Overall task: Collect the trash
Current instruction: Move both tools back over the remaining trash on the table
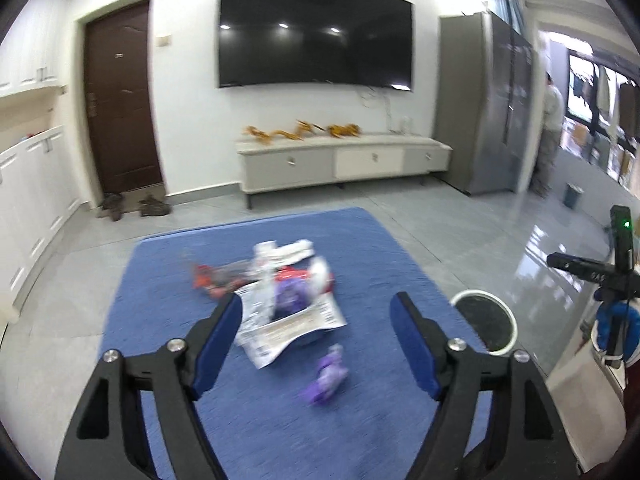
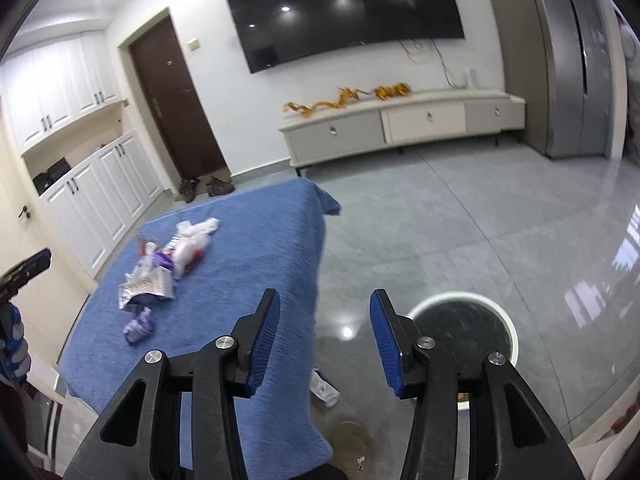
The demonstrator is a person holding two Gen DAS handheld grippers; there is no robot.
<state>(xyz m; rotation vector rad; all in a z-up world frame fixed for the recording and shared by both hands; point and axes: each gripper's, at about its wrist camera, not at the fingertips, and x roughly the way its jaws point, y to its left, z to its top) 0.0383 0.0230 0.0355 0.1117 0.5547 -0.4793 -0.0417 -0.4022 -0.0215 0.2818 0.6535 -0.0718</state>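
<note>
A pile of wrappers [image 1: 286,300] lies on the blue cloth-covered table [image 1: 248,420]: white and silver packets, a red one, a purple one. A small crumpled purple wrapper [image 1: 328,376] lies nearer, apart from the pile. My left gripper [image 1: 316,312] is open and empty, hovering above the pile. A white-rimmed trash bin [image 1: 486,326] stands on the floor right of the table. In the right wrist view the pile [image 2: 160,268] and purple wrapper [image 2: 138,326] lie at left. My right gripper [image 2: 324,312] is open and empty over the table's right edge, beside the bin [image 2: 464,332].
A white wrapper [image 2: 325,388] lies on the glossy floor by the table edge. A TV stand [image 1: 344,160], dark door [image 1: 120,100], white cabinets [image 2: 96,200] and a grey fridge [image 1: 488,104] line the walls. A tripod with a device [image 1: 616,268] stands at right.
</note>
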